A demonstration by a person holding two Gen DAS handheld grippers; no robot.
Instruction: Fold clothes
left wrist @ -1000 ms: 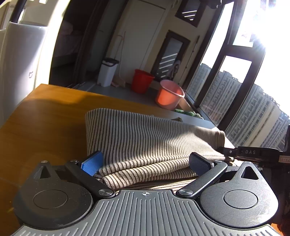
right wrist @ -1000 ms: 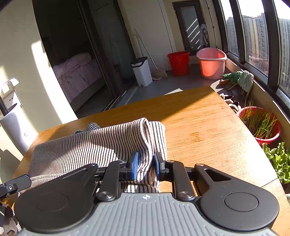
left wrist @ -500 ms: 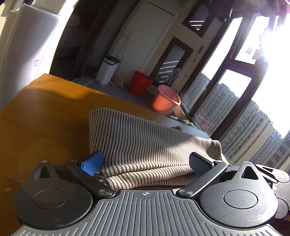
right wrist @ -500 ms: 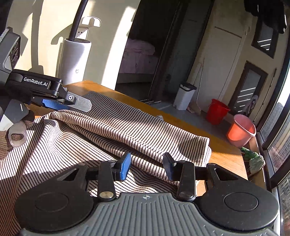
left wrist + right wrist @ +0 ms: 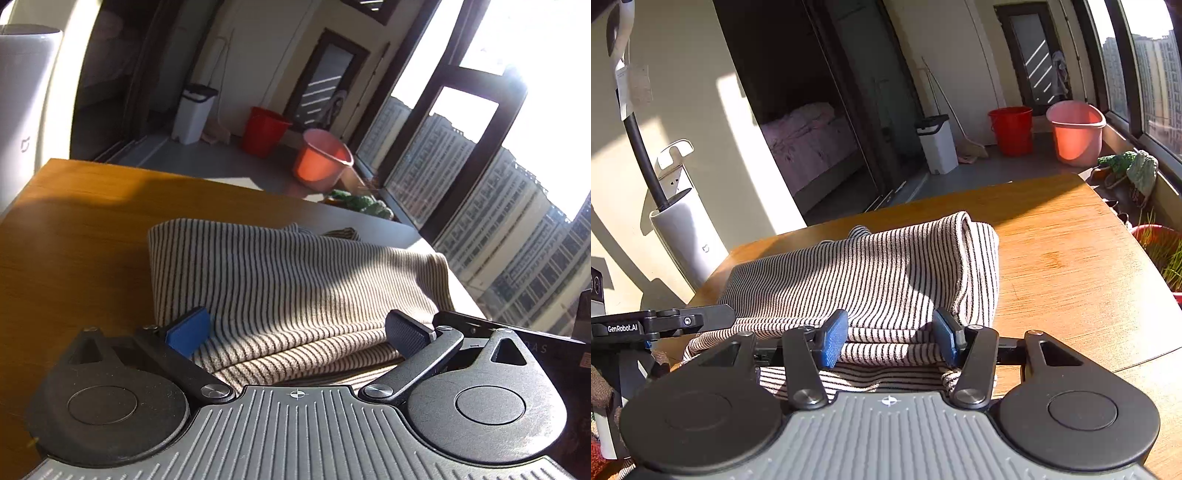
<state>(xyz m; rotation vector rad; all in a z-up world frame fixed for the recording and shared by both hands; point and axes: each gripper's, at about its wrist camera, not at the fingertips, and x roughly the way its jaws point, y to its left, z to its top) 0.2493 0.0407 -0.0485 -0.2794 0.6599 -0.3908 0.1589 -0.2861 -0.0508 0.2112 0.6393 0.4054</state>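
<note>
The striped garment (image 5: 879,273) lay on the wooden table (image 5: 1071,266), already doubled over itself into a thick, roughly rectangular bundle with several layers showing along its near edge. The top layer curled over in a rounded fold at the right end, and a small piece of cloth, perhaps a collar or cuff, poked out at the far side. Judging from that, the main folds seemed done; what appeared to remain was at most one more fold or some squaring and smoothing, since the layered near edge sat a little uneven.

Beyond the table stood a white bin (image 5: 936,144), a red bucket (image 5: 1012,129) and a pink bucket (image 5: 1075,129) on the floor by the windows.

The left gripper (image 5: 295,328) hung over the near edge of the garment at its left end with its jaws spread wide, the cloth lying between them but not pinched. The right gripper (image 5: 888,336) sat at the near right corner; its jaws had just been opening and stood apart, with the stacked layers between them and neither pad visibly pressing the cloth. Neither gripper seemed to be holding the garment, which rested on the table by itself.
</note>
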